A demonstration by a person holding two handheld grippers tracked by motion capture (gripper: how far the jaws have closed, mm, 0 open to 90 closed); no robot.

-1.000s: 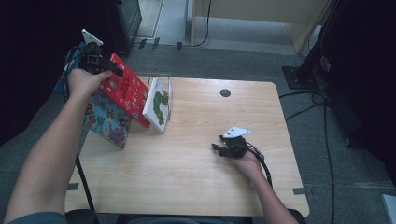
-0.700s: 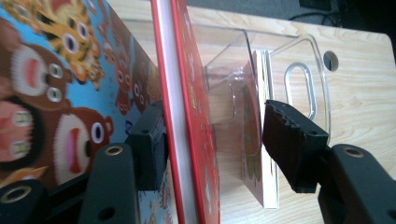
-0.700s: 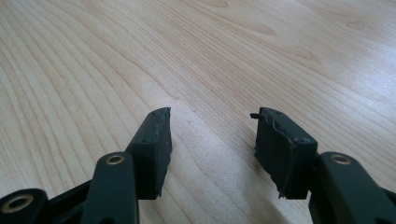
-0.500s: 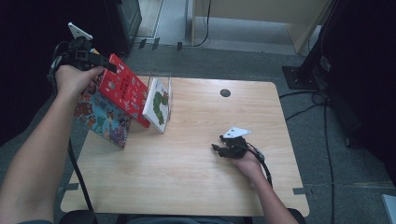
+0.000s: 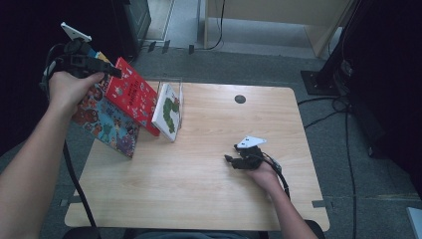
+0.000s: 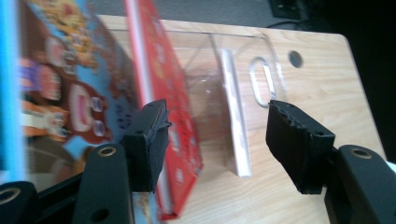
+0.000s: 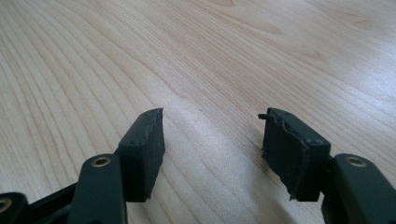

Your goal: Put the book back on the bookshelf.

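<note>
Red book (image 5: 132, 94) is seen leaning on the white book (image 5: 166, 110) inside the clear stand (image 6: 243, 60) at the tabletop's (image 5: 209, 199) left edge. The left hand-held gripper (image 6: 217, 135), jaws just opened wide, holds nothing; the right hand-held gripper (image 7: 212, 149) rests open, empty.

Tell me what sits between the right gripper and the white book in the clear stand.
Nothing: in the high view, bare tabletop separates the right gripper from the white book.
</note>
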